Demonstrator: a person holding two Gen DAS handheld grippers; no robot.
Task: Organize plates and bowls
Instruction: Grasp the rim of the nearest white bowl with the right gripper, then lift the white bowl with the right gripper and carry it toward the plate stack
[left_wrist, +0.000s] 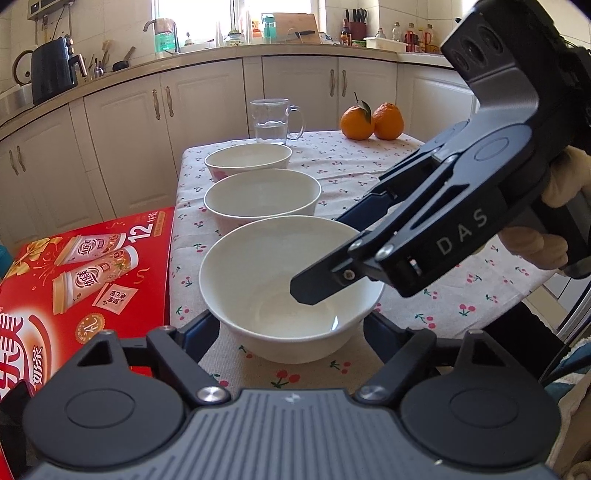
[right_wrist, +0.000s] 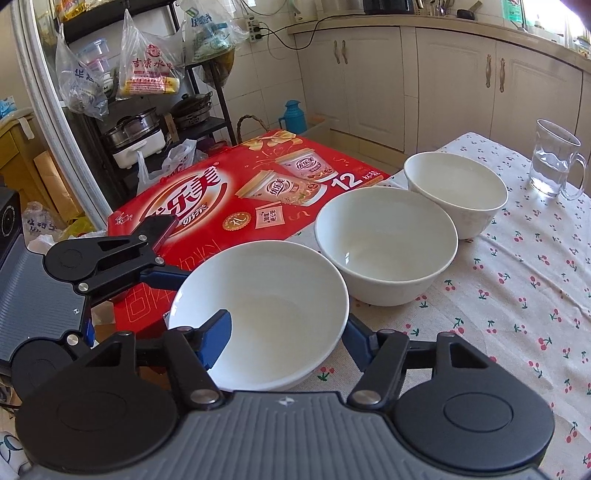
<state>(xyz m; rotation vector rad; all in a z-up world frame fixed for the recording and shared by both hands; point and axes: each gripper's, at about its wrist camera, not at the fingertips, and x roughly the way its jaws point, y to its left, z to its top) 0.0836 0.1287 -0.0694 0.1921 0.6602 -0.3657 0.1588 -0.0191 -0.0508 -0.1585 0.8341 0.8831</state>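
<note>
Three white bowls stand in a row on the cherry-print tablecloth. The near bowl sits between both grippers. The middle bowl and far bowl stand behind it. My left gripper is open, its fingers on either side of the near bowl's base. My right gripper straddles the near bowl's rim, one finger inside the bowl and the other outside; in the left wrist view it reaches in from the right.
A red drink carton lies left of the table. A glass mug of water and two oranges stand at the table's far end. Kitchen cabinets lie beyond.
</note>
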